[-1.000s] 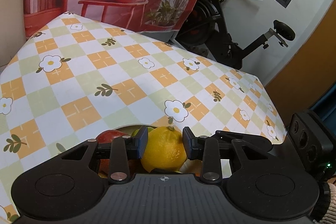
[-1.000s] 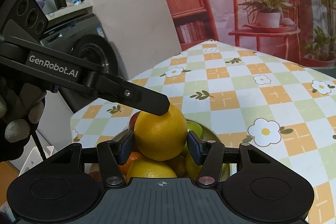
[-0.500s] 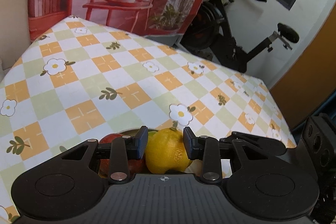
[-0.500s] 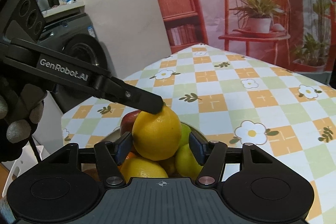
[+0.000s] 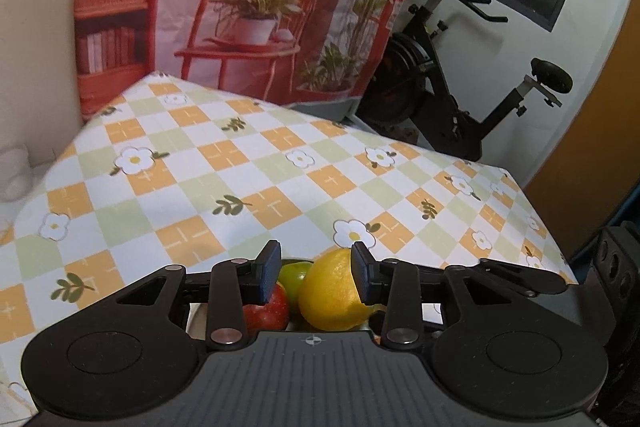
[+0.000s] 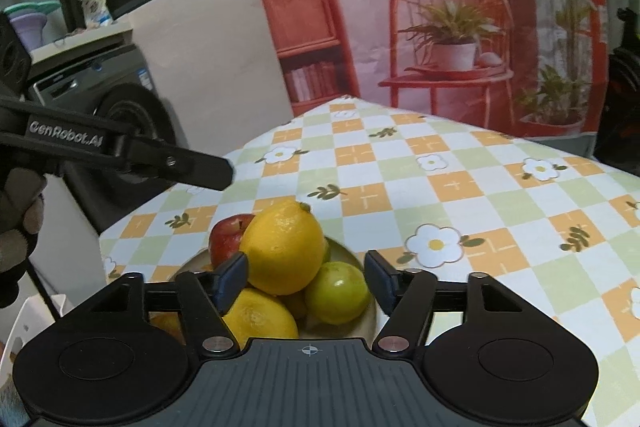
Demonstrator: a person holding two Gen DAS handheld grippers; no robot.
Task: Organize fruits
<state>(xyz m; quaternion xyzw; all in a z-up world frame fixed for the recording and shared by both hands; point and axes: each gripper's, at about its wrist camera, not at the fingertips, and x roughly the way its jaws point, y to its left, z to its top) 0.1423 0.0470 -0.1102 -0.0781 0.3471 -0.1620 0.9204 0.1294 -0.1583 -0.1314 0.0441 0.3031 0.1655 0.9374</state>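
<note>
Left wrist view: the left gripper (image 5: 314, 269) hangs low over a heap of fruit at the near edge of the checked tablecloth (image 5: 248, 187), its jaws opening; a large lemon (image 5: 334, 293) shows behind the right-hand pad, with a red apple (image 5: 267, 311) and a green fruit (image 5: 295, 277) in the gap, and nothing looks pinched; an exercise bike (image 5: 452, 95) stands off beyond the table.

Right wrist view: the right gripper (image 6: 306, 277) is also opening, pads clear on both sides of the pile; the lemon (image 6: 282, 249) sits free on top of a plate (image 6: 352, 255), resting on a second lemon (image 6: 260, 317) beside the green fruit (image 6: 338, 293), with the apple (image 6: 228, 239) behind; the other gripper's dark finger (image 6: 192, 169) hovers above and to the left of the heap, touching no fruit, held in a gloved hand (image 6: 18, 227) at the frame's edge; a washing machine (image 6: 100, 99) fills the background.

By the look of it, the step in hand is letting go of the top lemon, now stacked on the plate; the piling seems well along. The next move calls for drawing both grippers back without nudging the lemon, which perches high and could roll off, then checking whether any fruit is left elsewhere; none shows on the cloth.
</note>
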